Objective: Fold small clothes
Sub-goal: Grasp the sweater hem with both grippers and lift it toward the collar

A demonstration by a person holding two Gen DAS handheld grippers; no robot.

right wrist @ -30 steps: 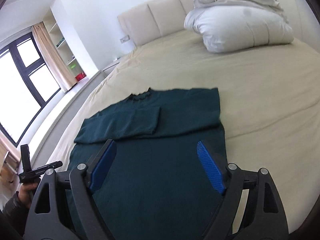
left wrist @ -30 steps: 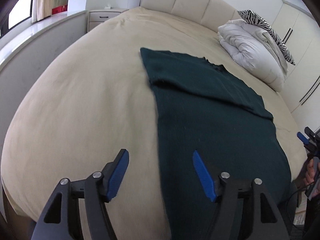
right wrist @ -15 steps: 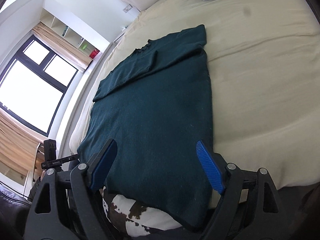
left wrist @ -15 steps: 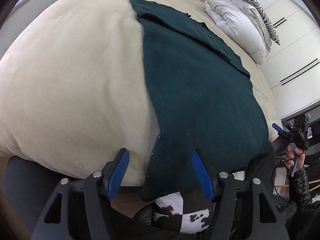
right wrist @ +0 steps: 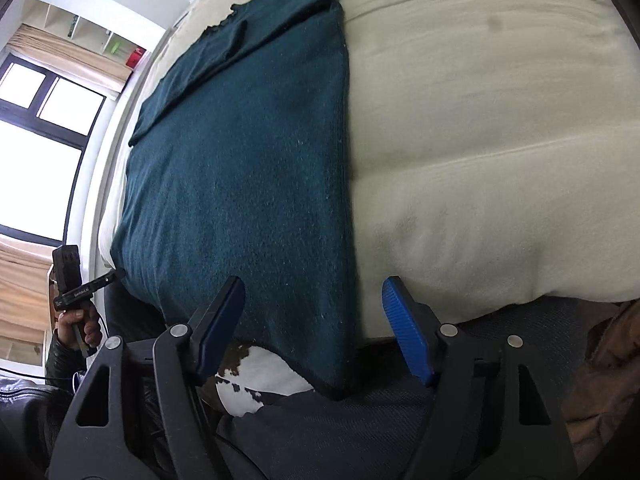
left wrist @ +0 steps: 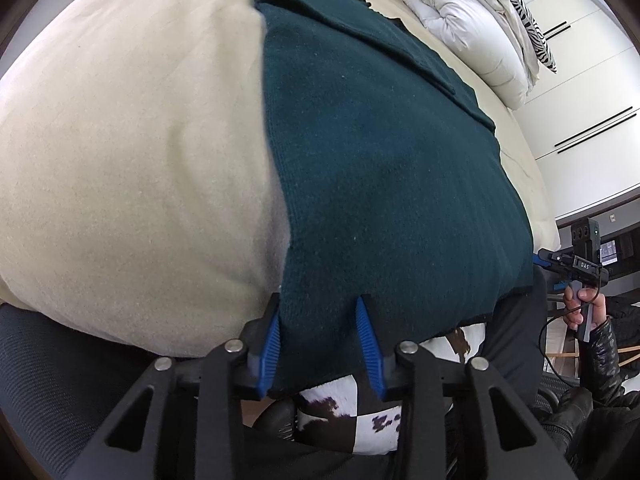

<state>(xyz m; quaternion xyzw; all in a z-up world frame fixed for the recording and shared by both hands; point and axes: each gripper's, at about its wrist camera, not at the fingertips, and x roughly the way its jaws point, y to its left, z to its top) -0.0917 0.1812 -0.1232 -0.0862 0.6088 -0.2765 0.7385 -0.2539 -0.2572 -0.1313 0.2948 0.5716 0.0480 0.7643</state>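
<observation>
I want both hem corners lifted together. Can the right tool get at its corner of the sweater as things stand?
Probably yes. The right tool stands open around the sweater hem corner hanging off the bed, nothing in between.

Black claw [left wrist: 320, 334], blue ribbed pads [left wrist: 366, 336]

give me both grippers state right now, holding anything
Left gripper: jaws just been closing around the dark green sweater hem, no firm pinch seen.
Right gripper: open, closing, hem corner between its jaws, not gripped.
</observation>
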